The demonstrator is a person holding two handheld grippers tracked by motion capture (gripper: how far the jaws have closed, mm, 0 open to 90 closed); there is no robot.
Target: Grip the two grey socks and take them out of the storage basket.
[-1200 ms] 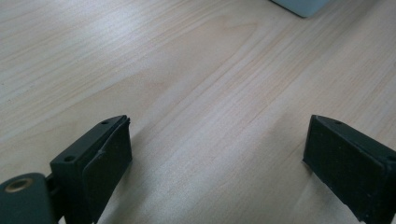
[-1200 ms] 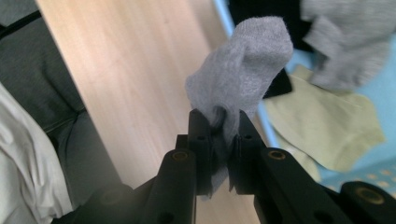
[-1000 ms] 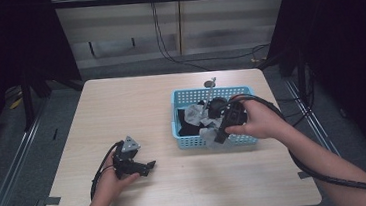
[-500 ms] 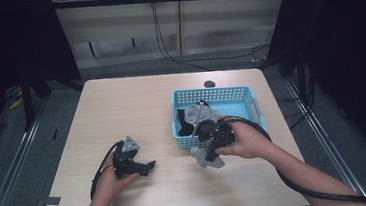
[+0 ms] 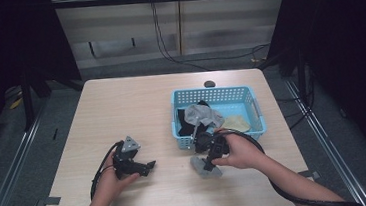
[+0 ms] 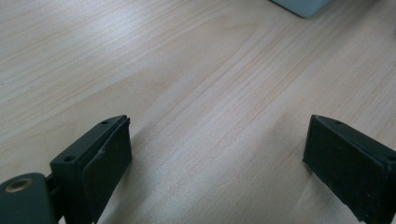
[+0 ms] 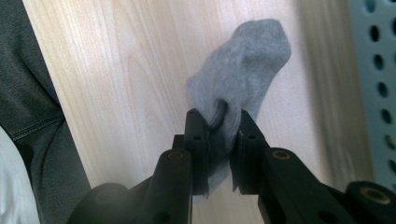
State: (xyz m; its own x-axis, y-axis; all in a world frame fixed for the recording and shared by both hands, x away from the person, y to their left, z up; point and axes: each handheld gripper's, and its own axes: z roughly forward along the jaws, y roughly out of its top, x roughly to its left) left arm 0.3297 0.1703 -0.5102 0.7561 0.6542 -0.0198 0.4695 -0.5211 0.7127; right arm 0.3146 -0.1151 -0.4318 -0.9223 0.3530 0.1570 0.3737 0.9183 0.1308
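A grey sock (image 7: 238,79) hangs pinched between the jaws of my right gripper (image 7: 219,122), its toe end resting on the wooden table. From above, the grey sock (image 5: 200,164) lies on the table just in front of the blue basket (image 5: 254,101), with my right gripper (image 5: 209,165) shut on it. My left gripper (image 5: 148,166) rests on the table at the front left, apart from the sock. In its own view the left gripper (image 6: 217,149) stands wide open over bare wood, nothing between its jaws.
The blue basket holds a grey garment (image 5: 200,115), a black one (image 5: 183,121) and a tan one (image 5: 236,124). A small dark object (image 5: 209,84) lies on the table behind the basket. Cables trail from both grippers. The basket's corner (image 6: 303,5) lies ahead of the left gripper.
My right gripper has carried the grey sock out of the basket and down onto the table in front of it. The left gripper has stayed put.
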